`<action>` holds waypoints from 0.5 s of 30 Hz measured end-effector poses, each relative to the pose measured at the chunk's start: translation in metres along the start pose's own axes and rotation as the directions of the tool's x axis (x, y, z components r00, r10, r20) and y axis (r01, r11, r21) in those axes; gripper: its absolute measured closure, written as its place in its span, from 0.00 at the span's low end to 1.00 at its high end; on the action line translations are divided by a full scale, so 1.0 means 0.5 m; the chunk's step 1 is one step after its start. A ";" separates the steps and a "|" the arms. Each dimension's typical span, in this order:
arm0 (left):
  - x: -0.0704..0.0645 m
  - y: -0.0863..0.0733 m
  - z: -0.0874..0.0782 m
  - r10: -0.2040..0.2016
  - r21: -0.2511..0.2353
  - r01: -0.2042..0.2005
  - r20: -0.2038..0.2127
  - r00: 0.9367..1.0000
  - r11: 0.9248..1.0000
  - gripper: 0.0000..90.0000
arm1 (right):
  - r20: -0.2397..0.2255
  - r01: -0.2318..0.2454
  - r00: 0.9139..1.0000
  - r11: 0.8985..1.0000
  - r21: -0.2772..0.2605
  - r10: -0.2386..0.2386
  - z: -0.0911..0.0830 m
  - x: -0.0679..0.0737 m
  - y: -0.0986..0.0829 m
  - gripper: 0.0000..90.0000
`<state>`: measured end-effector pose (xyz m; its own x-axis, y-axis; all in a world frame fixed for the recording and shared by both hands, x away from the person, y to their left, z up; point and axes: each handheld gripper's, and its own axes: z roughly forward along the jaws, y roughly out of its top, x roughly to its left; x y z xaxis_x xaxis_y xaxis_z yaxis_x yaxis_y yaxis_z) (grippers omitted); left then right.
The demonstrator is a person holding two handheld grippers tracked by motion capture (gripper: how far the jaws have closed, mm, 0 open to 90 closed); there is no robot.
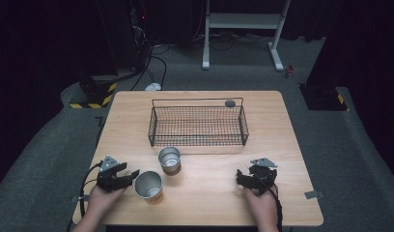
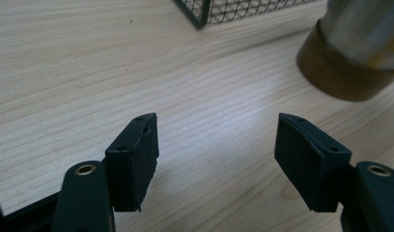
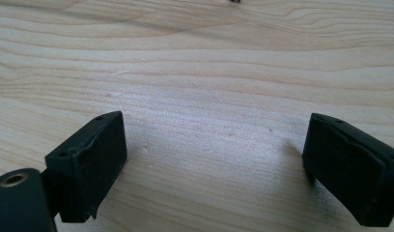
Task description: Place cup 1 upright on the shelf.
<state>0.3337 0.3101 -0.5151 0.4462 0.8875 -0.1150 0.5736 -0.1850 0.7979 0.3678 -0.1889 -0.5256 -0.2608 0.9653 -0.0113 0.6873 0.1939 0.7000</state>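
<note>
Left gripper (image 1: 132,175): jaws standing apart, sitting just beside the nearer shiny metal cup with a brown base (image 1: 148,185).
Right gripper (image 1: 241,176): jaws gaping wide over bare light wooden table (image 1: 209,193).
Second metal cup (image 1: 169,160): standing just in front of the black wire mesh basket (image 1: 198,126).

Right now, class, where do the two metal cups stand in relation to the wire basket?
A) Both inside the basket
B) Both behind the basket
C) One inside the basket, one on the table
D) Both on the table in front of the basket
D: in the high view both metal cups stand upright on the table, nearer the person than the wire basket.
</note>
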 end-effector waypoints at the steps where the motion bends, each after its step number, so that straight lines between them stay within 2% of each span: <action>1: -0.002 0.001 -0.006 0.008 -0.018 -0.008 -0.002 1.000 1.000 0.38 | 0.000 0.002 1.000 1.000 -0.001 -0.001 0.000 0.000 0.000 0.09; 4: -0.003 0.005 -0.017 0.014 -0.048 -0.014 0.007 1.000 0.999 0.38 | 0.000 0.002 1.000 1.000 -0.001 -0.002 0.000 0.000 0.000 0.09; 6: -0.005 0.006 -0.024 0.035 -0.056 -0.035 -0.001 0.999 0.998 0.38 | 0.000 0.002 1.000 1.000 -0.001 -0.002 0.000 0.000 0.000 0.09; 15: -0.025 0.020 -0.049 0.067 -0.082 -0.069 -0.017 0.998 0.994 0.37 | -0.001 0.002 1.000 1.000 -0.001 -0.002 0.000 0.000 0.000 0.10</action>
<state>0.3171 0.3076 -0.4915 0.4721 0.8801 -0.0508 0.4831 -0.2101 0.8500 0.3681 -0.1888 -0.5256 -0.2627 0.9648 -0.0124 0.6862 0.1959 0.7006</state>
